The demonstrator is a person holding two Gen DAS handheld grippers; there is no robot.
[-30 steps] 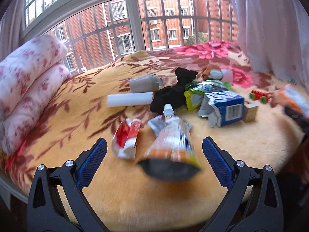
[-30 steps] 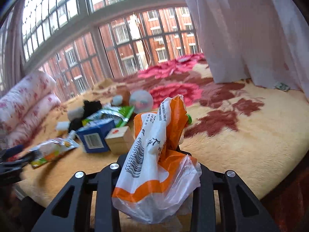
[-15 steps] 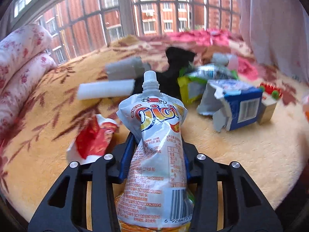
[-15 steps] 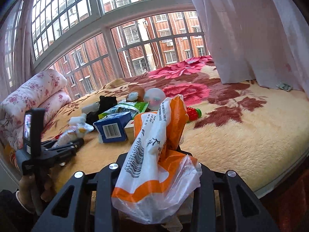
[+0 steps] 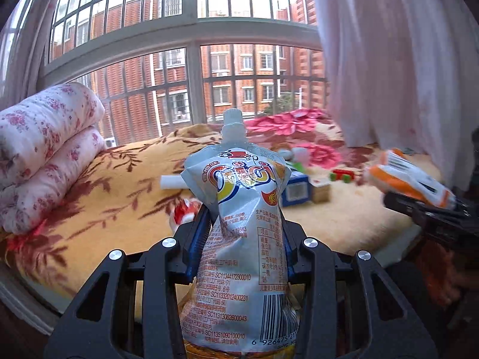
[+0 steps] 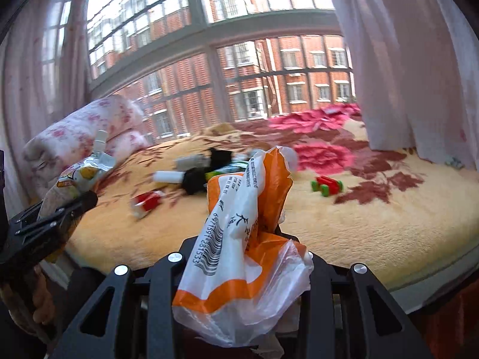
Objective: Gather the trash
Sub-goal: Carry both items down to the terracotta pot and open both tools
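since a second ago: left gripper (image 5: 239,233) closed on spout pouch (image 5: 245,239), lifted off bed (image 5: 359,224), spout up. right gripper (image 6: 254,248) clamped on orange wrapper (image 6: 248,239). remaining trash mid-bed, ahead of both.

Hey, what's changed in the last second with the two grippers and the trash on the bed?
The left gripper, open around the spouted drink pouch a second ago, closed on it and lifted it off the blanket. The right gripper kept its hold on the orange and white plastic bag and pulled back a little. The red wrapper, blue carton and toy car stayed put.
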